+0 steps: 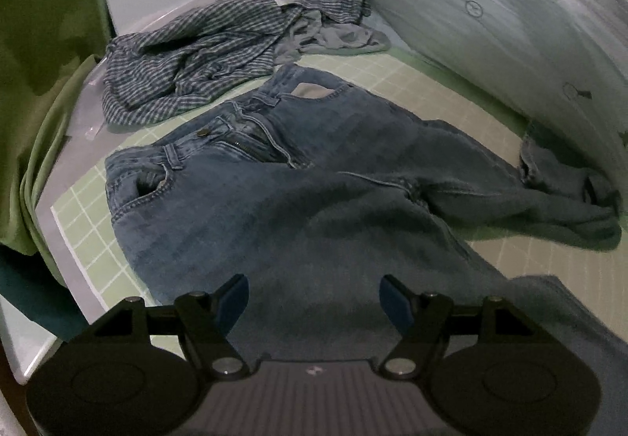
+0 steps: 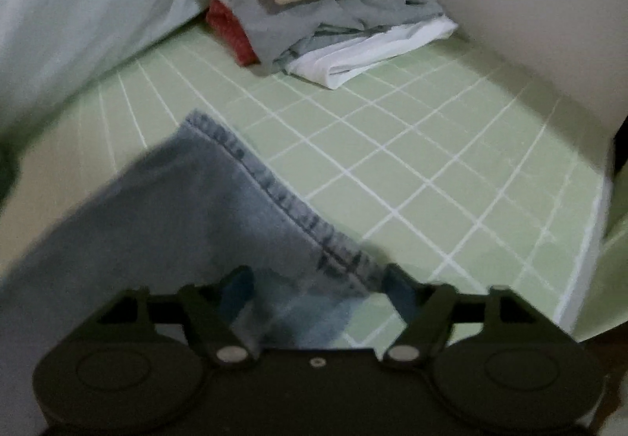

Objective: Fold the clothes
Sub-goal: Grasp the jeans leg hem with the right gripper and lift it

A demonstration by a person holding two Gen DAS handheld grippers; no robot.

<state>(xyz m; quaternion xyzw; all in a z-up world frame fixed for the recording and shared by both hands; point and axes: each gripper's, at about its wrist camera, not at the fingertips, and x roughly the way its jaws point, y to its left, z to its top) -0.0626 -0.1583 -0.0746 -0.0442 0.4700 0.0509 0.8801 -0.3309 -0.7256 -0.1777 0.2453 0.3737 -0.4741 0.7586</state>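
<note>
A: How did the tongs stand?
B: Left gripper [image 1: 314, 298] and right gripper [image 2: 316, 288] were both spread, grasping nothing, over the jeans [image 1: 314, 176] on the gridded mat [image 2: 431, 161].
A: Good practice?
B: Probably pinch the hem [image 2: 274, 192] at 11 o'clock squarely, seams aligned.
</note>
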